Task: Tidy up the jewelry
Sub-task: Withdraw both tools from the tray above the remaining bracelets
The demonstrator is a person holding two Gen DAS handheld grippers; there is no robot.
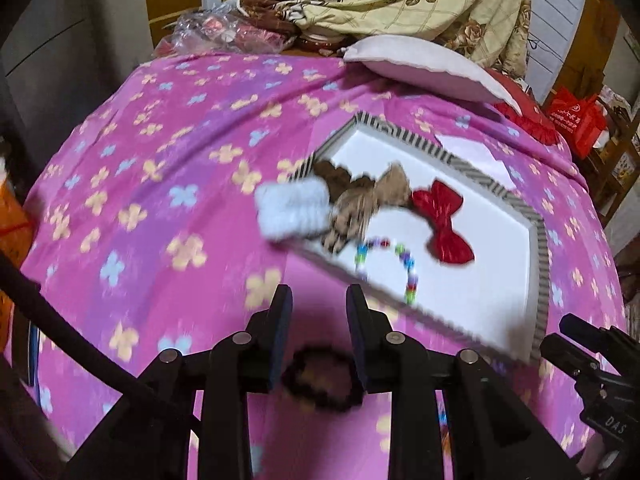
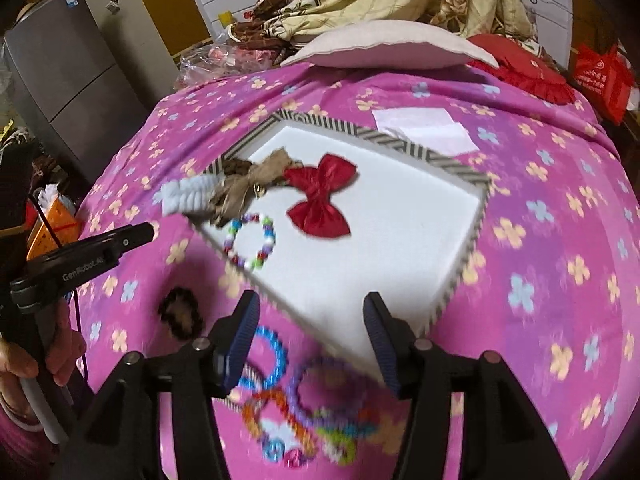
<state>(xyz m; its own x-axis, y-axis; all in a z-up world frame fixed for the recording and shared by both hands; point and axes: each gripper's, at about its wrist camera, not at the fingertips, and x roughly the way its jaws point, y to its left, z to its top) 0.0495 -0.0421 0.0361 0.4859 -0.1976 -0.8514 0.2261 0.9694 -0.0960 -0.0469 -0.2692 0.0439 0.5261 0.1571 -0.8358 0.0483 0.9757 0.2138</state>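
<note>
Both claws apart, empty. L claw above dark scrunchie on bed; R claw over loose bead bracelets.
Next, I'd judge: centre fingers on one piece, clamp, carry to tray w/ red bow, drop in bare white area.

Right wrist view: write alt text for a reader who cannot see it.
The open, empty right gripper hovers over a pink flowered bedspread, above a white striped-rim tray holding a red bow and a beaded bracelet. More bead bracelets lie blurred on the bedspread below it.
</note>
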